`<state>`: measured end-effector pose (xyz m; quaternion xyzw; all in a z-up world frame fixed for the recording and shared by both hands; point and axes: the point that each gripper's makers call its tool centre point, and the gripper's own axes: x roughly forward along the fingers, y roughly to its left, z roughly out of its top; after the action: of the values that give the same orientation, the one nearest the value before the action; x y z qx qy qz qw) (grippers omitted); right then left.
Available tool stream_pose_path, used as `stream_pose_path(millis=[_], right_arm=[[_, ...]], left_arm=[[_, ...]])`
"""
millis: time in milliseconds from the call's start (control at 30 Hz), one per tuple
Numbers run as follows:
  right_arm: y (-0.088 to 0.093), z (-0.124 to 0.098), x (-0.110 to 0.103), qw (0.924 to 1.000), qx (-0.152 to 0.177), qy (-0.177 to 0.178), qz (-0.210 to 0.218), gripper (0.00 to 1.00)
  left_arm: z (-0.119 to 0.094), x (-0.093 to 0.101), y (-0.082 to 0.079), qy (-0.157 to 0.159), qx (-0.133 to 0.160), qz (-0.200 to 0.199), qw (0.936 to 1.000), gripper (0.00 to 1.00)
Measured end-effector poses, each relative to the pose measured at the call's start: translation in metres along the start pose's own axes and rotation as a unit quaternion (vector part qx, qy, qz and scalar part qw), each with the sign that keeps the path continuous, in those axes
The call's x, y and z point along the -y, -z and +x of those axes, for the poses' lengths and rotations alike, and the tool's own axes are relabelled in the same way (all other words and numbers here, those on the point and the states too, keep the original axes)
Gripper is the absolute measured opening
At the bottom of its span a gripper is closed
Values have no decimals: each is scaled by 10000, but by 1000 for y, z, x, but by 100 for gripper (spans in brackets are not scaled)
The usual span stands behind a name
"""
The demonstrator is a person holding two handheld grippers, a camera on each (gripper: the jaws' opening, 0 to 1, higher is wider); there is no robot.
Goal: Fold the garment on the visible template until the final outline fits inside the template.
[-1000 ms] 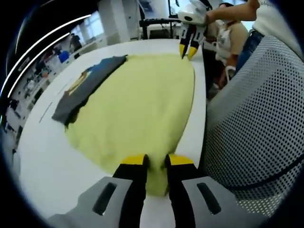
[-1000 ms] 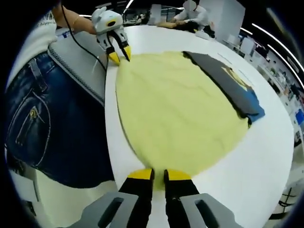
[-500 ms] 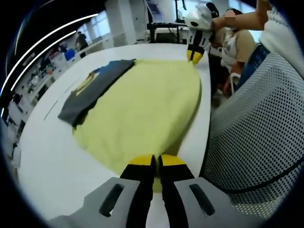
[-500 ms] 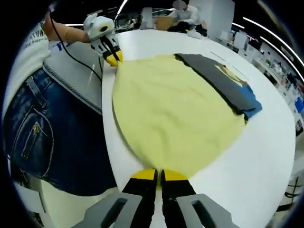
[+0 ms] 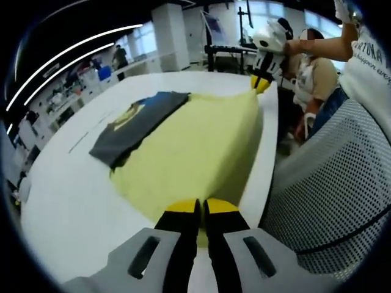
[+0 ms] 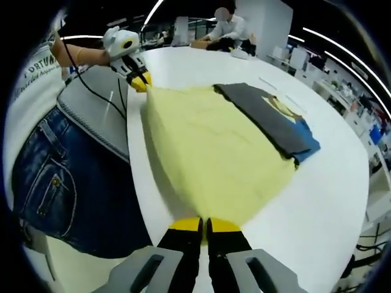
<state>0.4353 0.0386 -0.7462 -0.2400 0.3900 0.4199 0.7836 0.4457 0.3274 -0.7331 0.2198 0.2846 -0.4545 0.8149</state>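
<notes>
Mesh chair [image 5: 330, 183] beside left claw [image 5: 201, 207]; jeans [image 6: 46, 177] beside right claw [image 6: 203, 226].

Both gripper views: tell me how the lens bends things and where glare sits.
Left gripper view: the white table's edge bows, ceiling light strips curve as bright arcs at upper left, windows blow out behind the right hand-held gripper. Right gripper view: the yellow garment bulges, and strips glare at upper right.

Partial dark lettering runs across a person's white T-shirt [image 5: 369, 58], seen at the edge of the left gripper view; it cannot be read with confidence. The same white T-shirt [image 6: 30, 76] in the right gripper view carries similarly cut-off, illegible print.
</notes>
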Motion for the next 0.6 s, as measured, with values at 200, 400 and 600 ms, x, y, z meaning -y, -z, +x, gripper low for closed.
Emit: stream_pose_path(millis=[200,400,600], right_arm=[[-9,-9,2,9999,66,95,36,0],[-19,-19,0,9997,168,173,42,0],[-25,-26,-4,9996,215,200,-14,0]], left_arm=[[-10,-6,-14,-131,270,-264,9992,1],[-17,-2,-21,-159,308,-320,9989,1],[-26,-6,-19,-229,300,-324,9988,1]])
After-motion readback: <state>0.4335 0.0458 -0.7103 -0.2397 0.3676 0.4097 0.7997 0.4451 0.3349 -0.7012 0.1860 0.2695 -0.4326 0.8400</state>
